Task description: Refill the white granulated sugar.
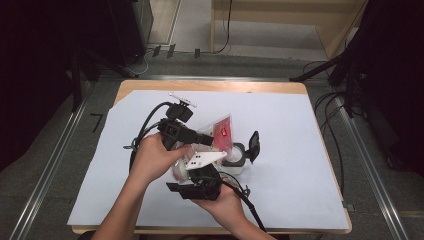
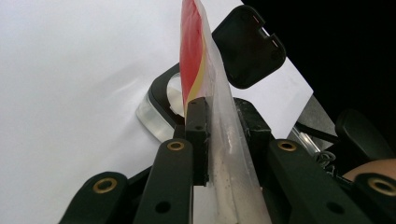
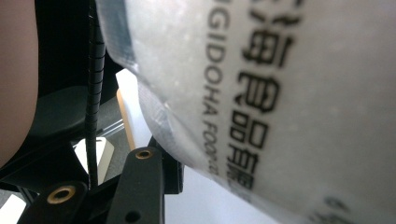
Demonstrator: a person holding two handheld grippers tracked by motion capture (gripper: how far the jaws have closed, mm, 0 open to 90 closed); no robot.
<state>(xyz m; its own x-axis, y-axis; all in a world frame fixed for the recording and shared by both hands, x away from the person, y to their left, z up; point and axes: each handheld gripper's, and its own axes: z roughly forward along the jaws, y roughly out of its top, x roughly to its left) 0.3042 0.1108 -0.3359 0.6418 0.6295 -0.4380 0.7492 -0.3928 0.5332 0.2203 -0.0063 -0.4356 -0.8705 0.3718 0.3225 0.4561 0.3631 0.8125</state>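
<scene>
A clear plastic bag [image 1: 222, 131] with a red label and white contents is held up over the middle of the table. My left gripper [image 1: 207, 140] is shut on the bag's thin upper edge [image 2: 194, 56]; both jaws [image 2: 219, 126] press its film. My right gripper [image 1: 197, 170] sits under the bag's fuller lower part, and the printed film [image 3: 289, 93] looms right over its camera. Its left jaw is visible, while the bag hides the right one. Just beyond the bag stands a clear container [image 1: 234, 159] [image 2: 156, 109] with its black lid [image 1: 254, 145] [image 2: 247, 46] flipped open.
A white sheet [image 1: 300, 150] covers the wooden table [image 1: 210, 85]. Cables trail from both grippers toward the table's near edge. Black stands and floor cables lie beyond the table's far and right sides.
</scene>
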